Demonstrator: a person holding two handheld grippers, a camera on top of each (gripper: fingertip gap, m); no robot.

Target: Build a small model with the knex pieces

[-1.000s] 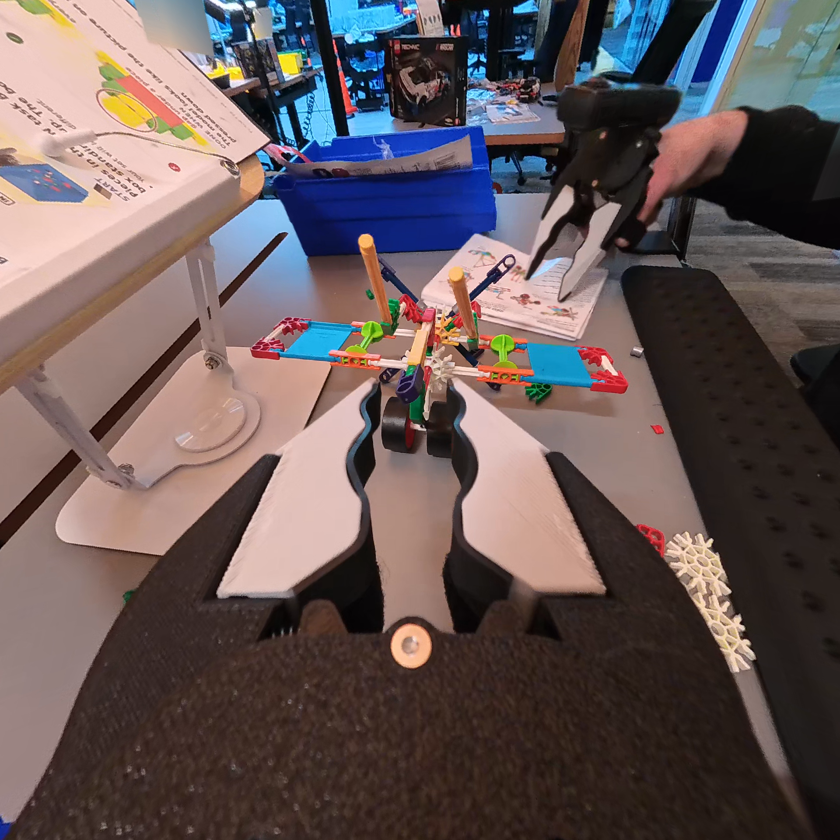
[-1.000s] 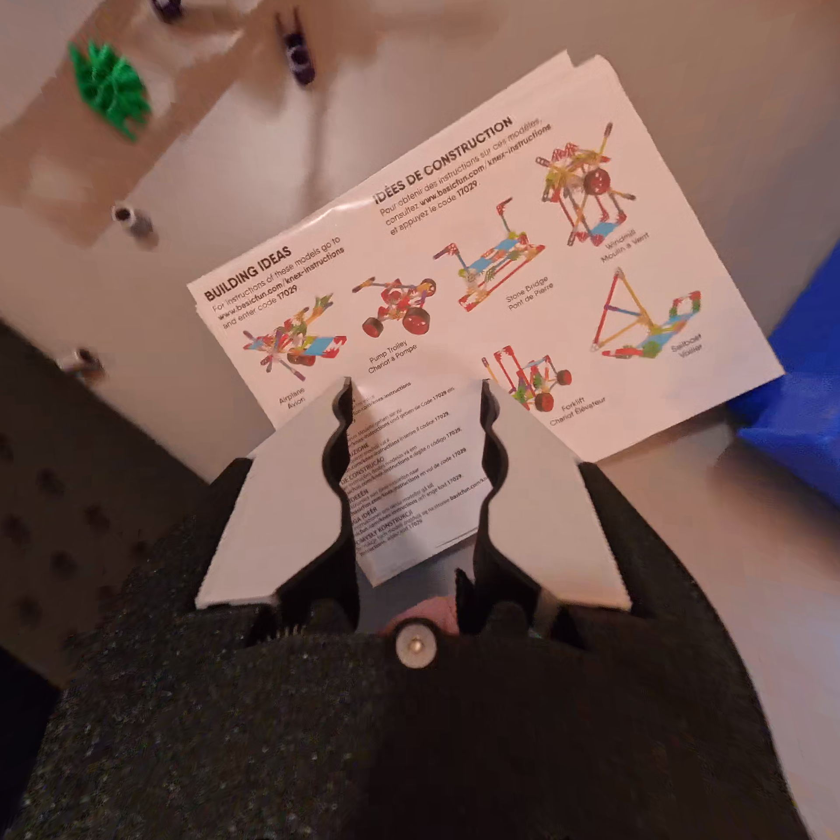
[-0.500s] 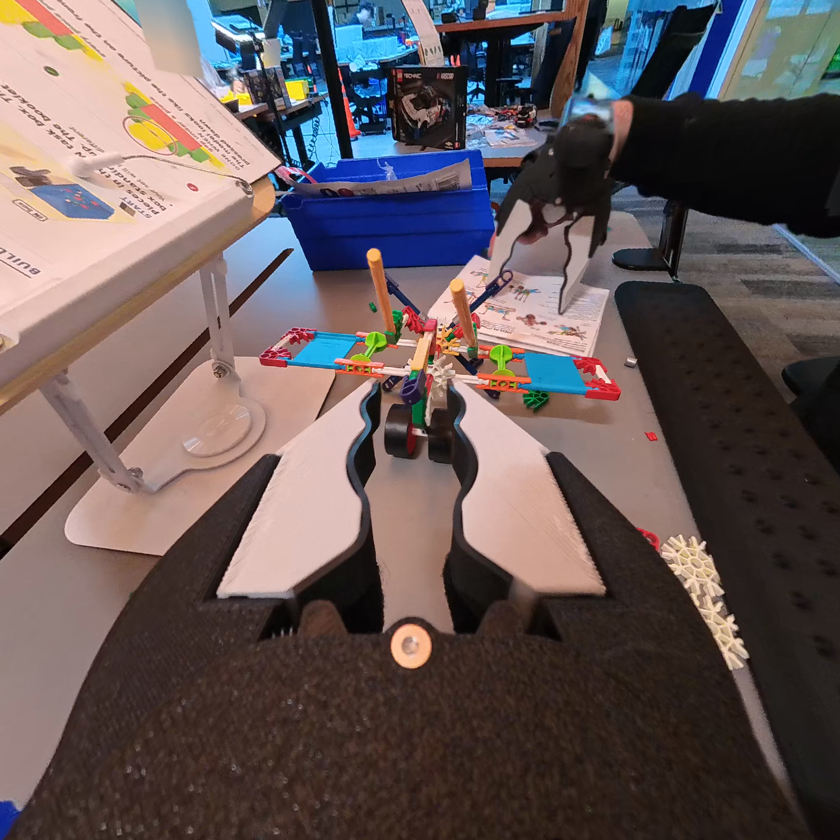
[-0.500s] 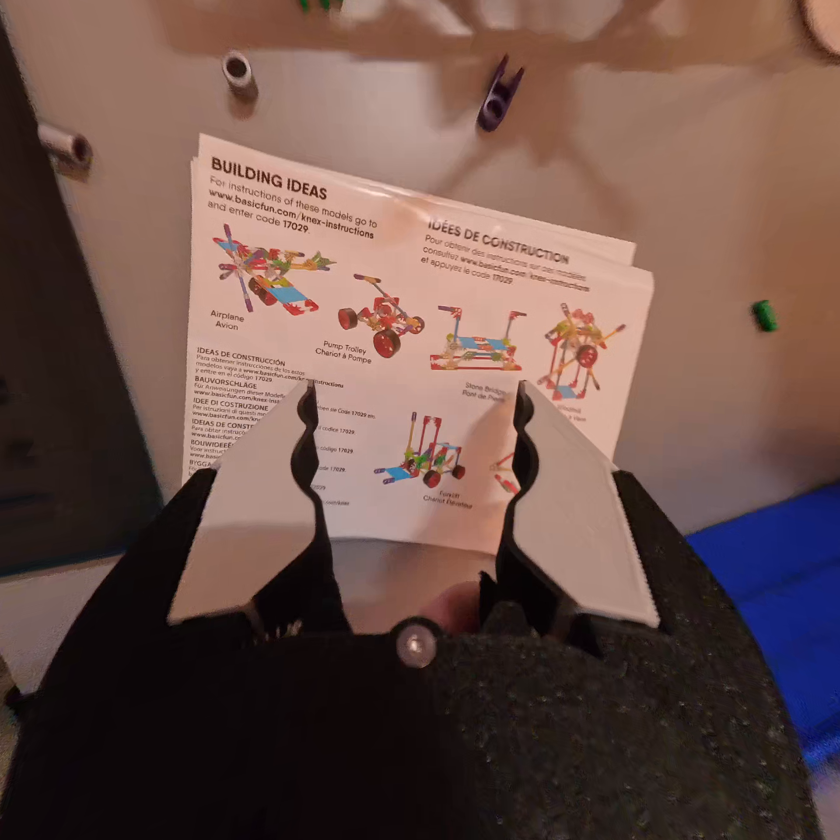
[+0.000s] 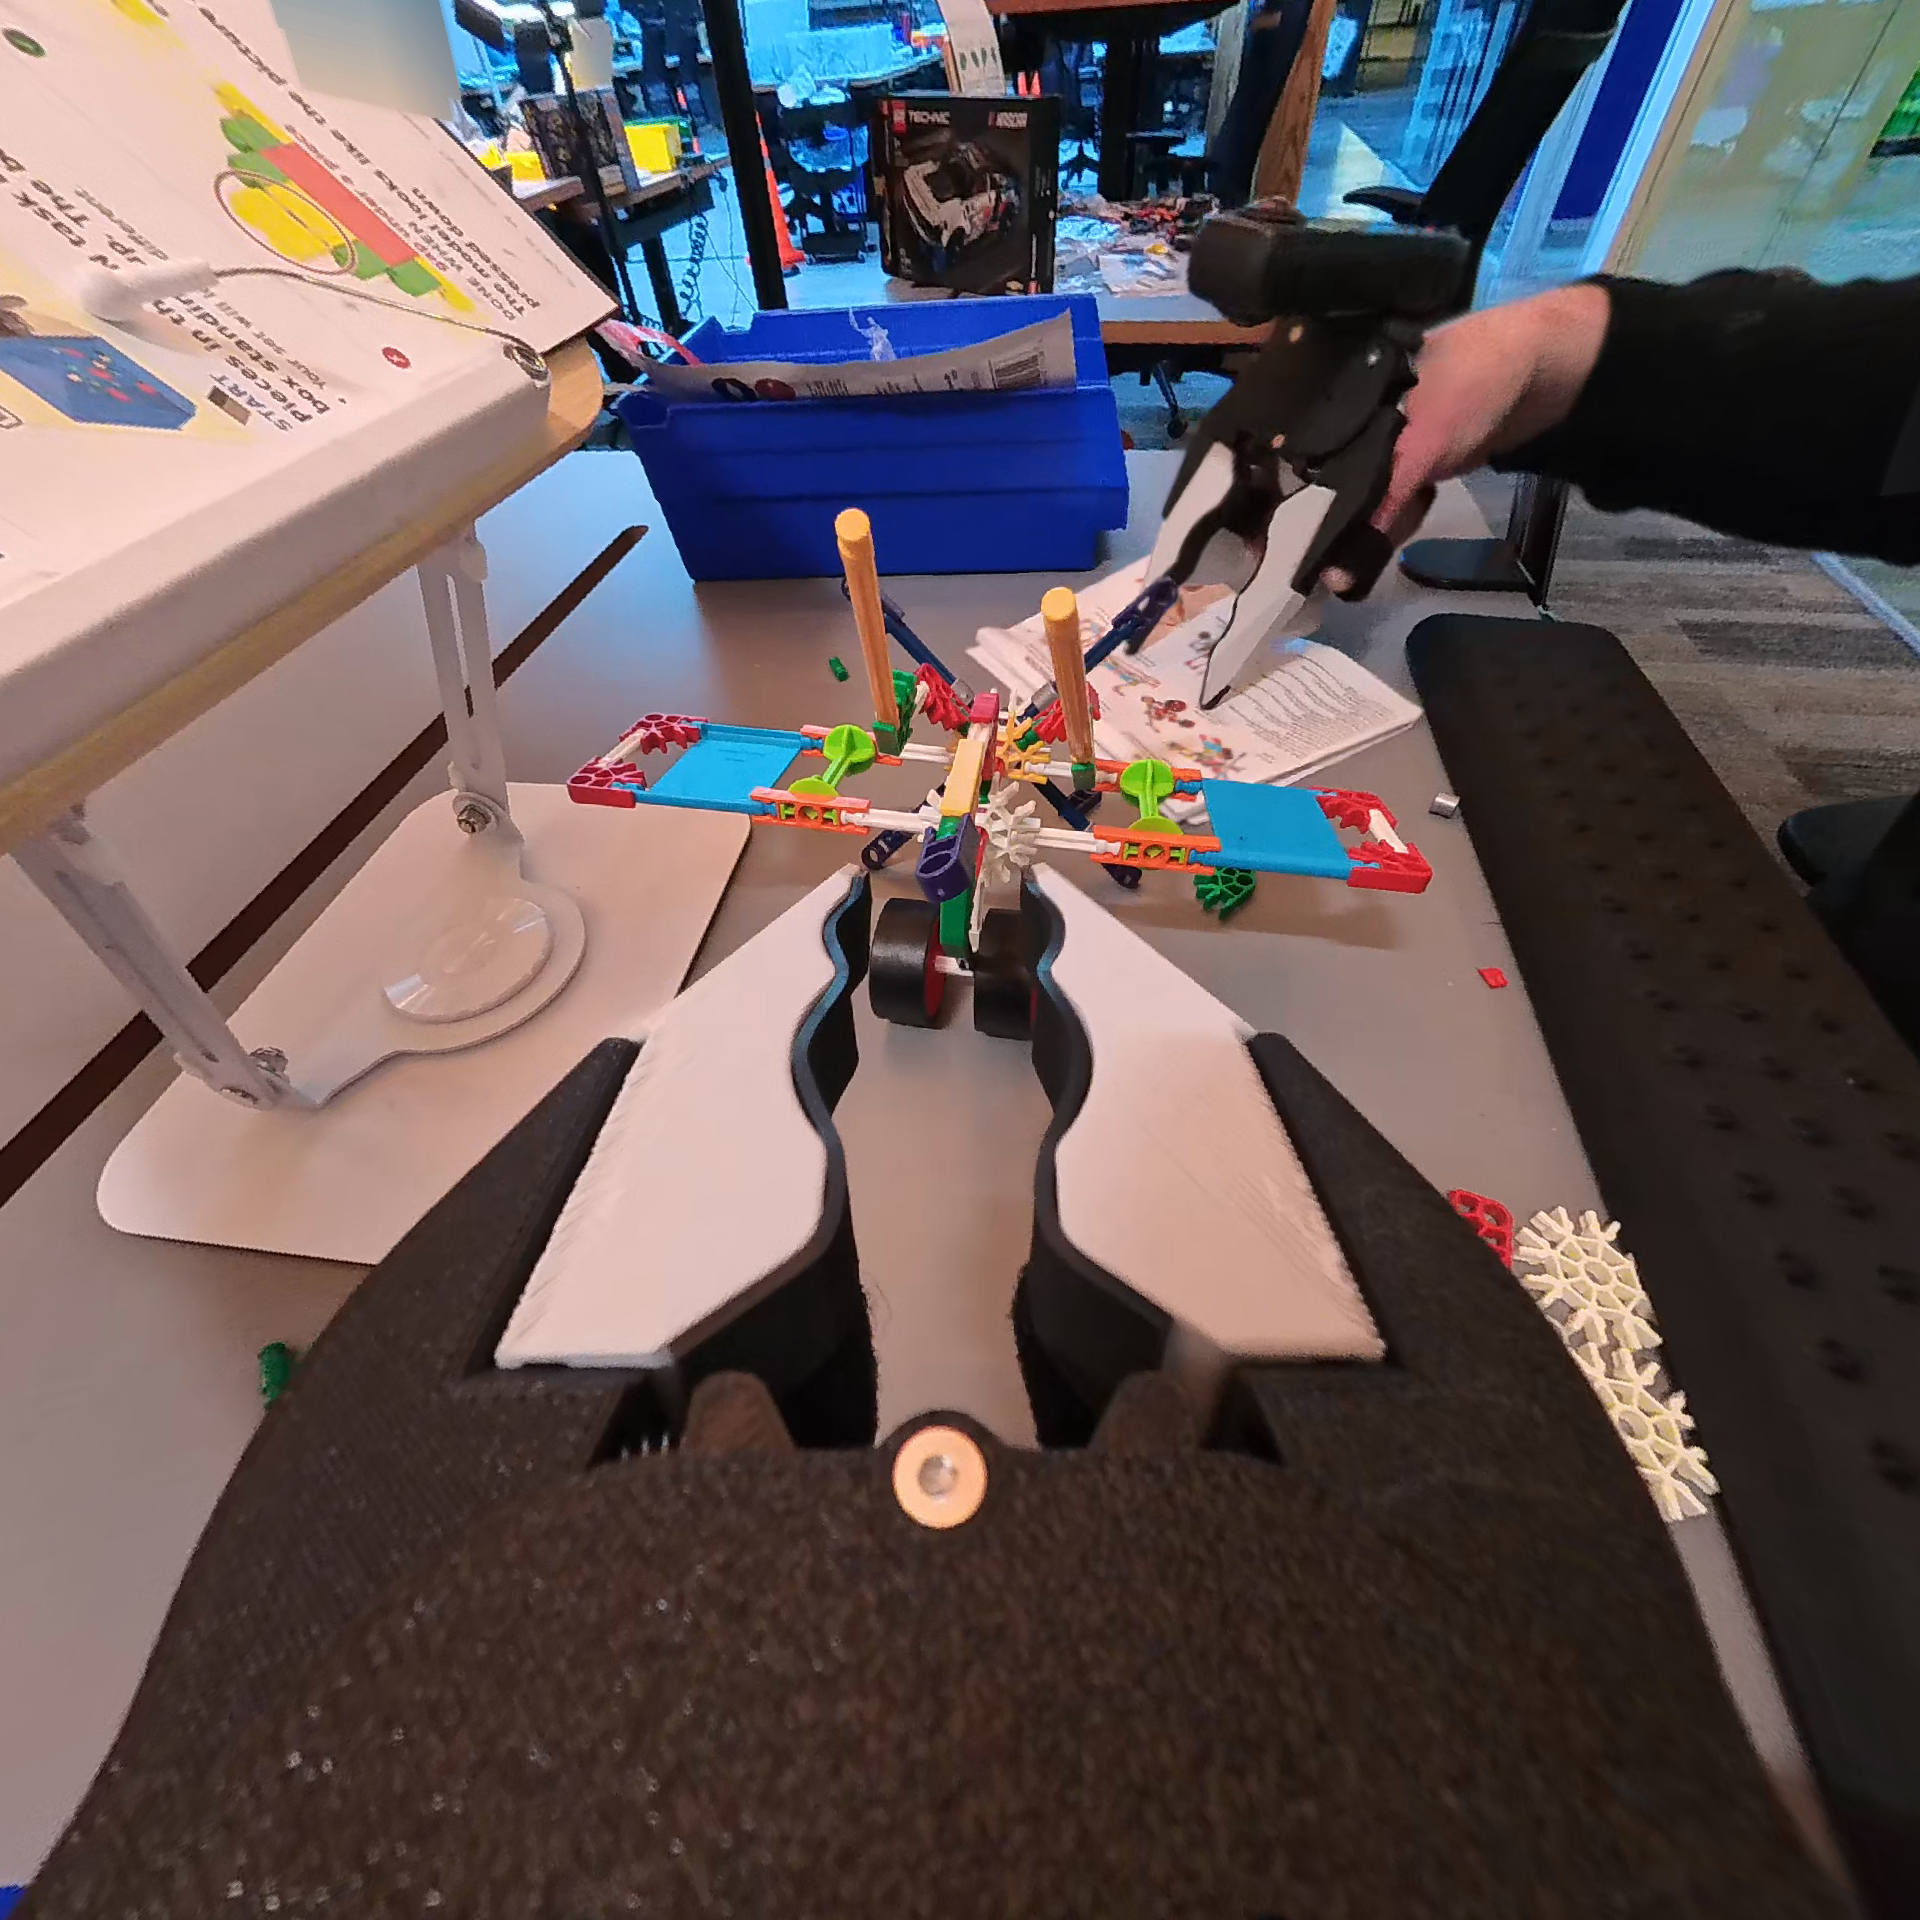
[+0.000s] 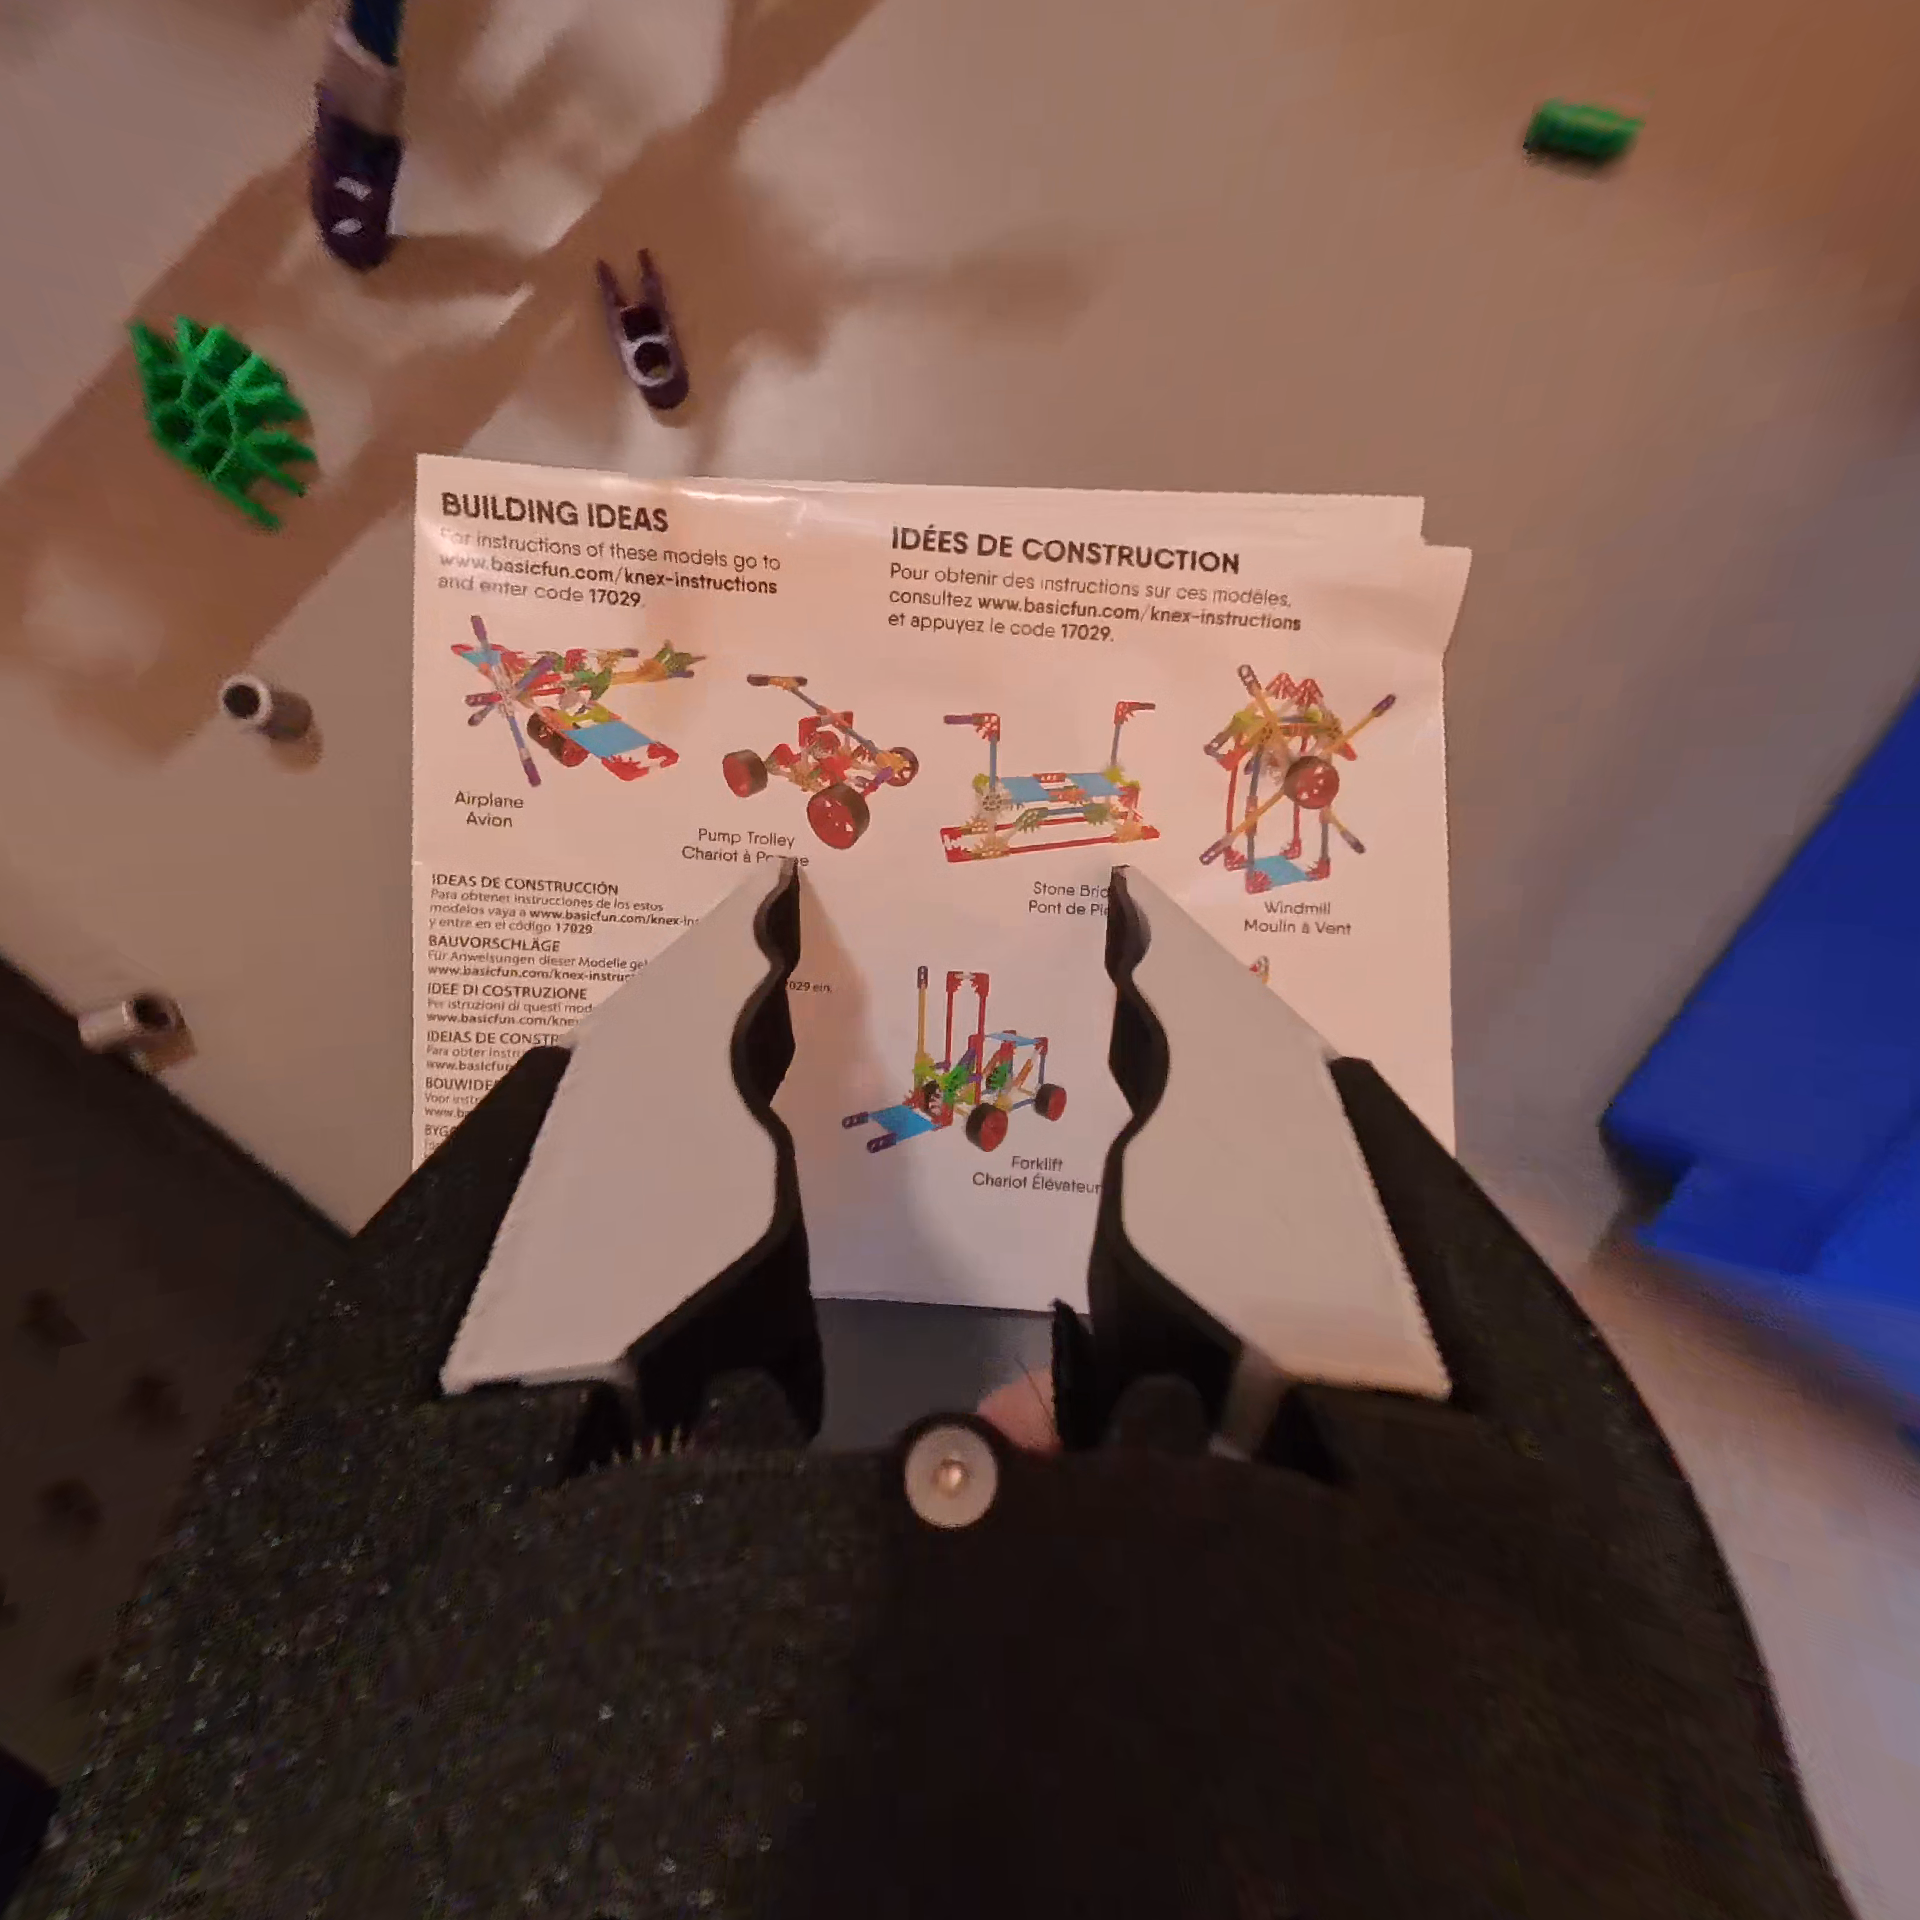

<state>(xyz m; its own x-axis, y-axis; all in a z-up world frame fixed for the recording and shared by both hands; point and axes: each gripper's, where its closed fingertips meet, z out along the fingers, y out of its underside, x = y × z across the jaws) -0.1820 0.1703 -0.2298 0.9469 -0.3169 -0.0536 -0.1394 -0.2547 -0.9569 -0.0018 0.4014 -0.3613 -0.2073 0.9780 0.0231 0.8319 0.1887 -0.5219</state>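
A colourful rod-and-connector model (image 5: pixel 977 790) with blue wing panels, two tan upright rods and two black wheels (image 5: pixel 904 977) stands on the grey table. My left gripper (image 5: pixel 945 904) is shut on the model's wheels, one finger on each side. My right gripper (image 6: pixel 954 878) is open and empty, pointing down over a white printed leaflet (image 6: pixel 935 665) with pictures of models. In the left wrist view the right gripper (image 5: pixel 1195 644) hangs over the leaflet (image 5: pixel 1320 717), its lower fingertip close to the paper, a hand holding it.
A blue bin (image 5: pixel 883 457) stands behind the model. A white book stand (image 5: pixel 416 987) holds a tilted board at left. A black mat (image 5: pixel 1662 935) lies at right, white snowflake connectors (image 5: pixel 1600 1309) beside it. A green connector (image 6: pixel 218 416), purple connector (image 6: pixel 649 343) and grey spacers (image 6: pixel 265 707) lie near the leaflet. Left tips to right tips: about 35 cm. My right gripper's tips are some 12 cm from the green connector (image 6: pixel 218 416).
The right gripper swung left over the leaflet, then back right and lower; its jaws widened, then narrowed somewhat. The left gripper stayed on the model's wheels.
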